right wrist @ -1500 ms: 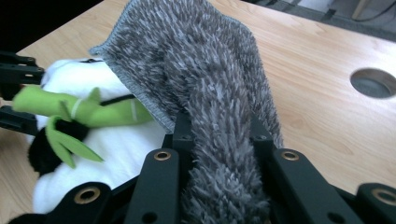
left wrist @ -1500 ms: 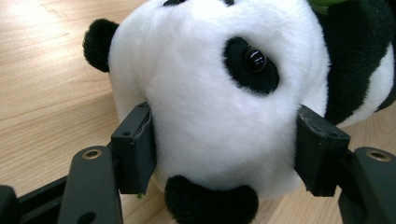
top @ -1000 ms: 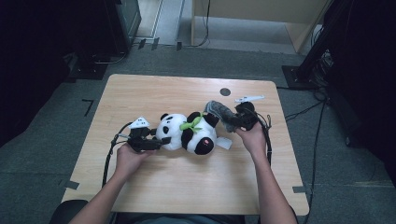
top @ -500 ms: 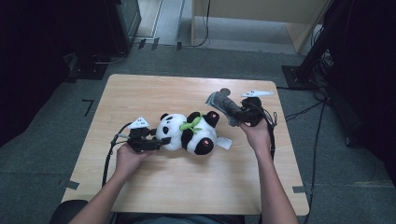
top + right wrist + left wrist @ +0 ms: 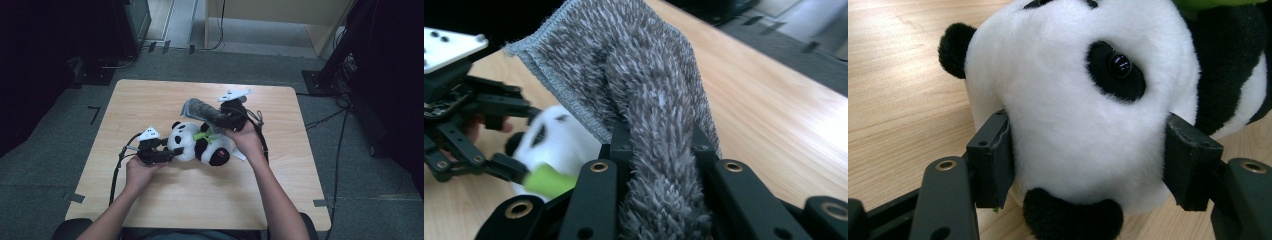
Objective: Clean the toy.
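Pale wood forms the bench (image 5: 150,105), seen from the high view with a panda (image 5: 200,146) lying on its middle. The left gripper (image 5: 167,152) sits at the panda's head, fingers on either side of it. The right gripper (image 5: 212,119) is above and just behind the panda's body, pinching a grey cloth (image 5: 197,109) that sticks out past its fingers over the bench.

In the left gripper view, the fingers (image 5: 993,160) stand half apart and press into both cheeks of the panda (image 5: 1083,105), whose white face bulges between them. One black ear sits low between the fingers, another up at the left; the bench (image 5: 893,75) lies beyond.

In the right gripper view, the fingers (image 5: 621,142) are nearly together, clamped on the cloth (image 5: 644,85), which fans up beyond them with its hemmed edge to the left. Below and left of the fingers are the blurred panda (image 5: 556,137) and the left gripper (image 5: 484,135).
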### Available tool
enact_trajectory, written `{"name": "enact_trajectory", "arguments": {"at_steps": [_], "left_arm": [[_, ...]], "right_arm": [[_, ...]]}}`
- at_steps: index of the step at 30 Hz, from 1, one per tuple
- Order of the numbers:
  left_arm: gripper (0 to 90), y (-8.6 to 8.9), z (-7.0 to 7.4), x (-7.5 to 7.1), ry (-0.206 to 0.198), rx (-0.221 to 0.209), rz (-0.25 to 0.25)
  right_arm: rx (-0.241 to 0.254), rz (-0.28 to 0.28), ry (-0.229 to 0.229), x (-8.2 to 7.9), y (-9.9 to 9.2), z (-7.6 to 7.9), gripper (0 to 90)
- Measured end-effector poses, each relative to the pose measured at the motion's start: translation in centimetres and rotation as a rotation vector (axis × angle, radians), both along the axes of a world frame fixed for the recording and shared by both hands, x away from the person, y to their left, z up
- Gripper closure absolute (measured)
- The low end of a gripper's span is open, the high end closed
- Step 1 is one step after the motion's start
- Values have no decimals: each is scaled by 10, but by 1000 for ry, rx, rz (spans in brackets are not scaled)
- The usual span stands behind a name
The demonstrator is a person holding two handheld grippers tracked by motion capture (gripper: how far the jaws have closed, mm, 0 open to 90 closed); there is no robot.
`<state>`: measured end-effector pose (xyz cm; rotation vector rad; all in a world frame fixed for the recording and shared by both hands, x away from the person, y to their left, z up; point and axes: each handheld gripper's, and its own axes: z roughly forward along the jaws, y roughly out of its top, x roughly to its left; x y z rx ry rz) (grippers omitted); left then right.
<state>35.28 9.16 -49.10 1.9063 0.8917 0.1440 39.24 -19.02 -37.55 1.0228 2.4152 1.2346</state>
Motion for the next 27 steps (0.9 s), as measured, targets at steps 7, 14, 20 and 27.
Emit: {"name": "enact_trajectory", "arguments": {"at_steps": [7,14,20,27], "left_arm": [[325,-1,0,-3,-17,8,6],[336,-2,0,-3,-16,26,5],[344,-1,0,-1,3,24,6],[343,0,-1,0,5,11,2]], "right_arm": [[-54,117,17,-1,47,-15,736],[-48,147,64,3,54,-32,737],[-68,128,81,7,43,-36,738],[-102,61,92,14,26,-39,739]]}}
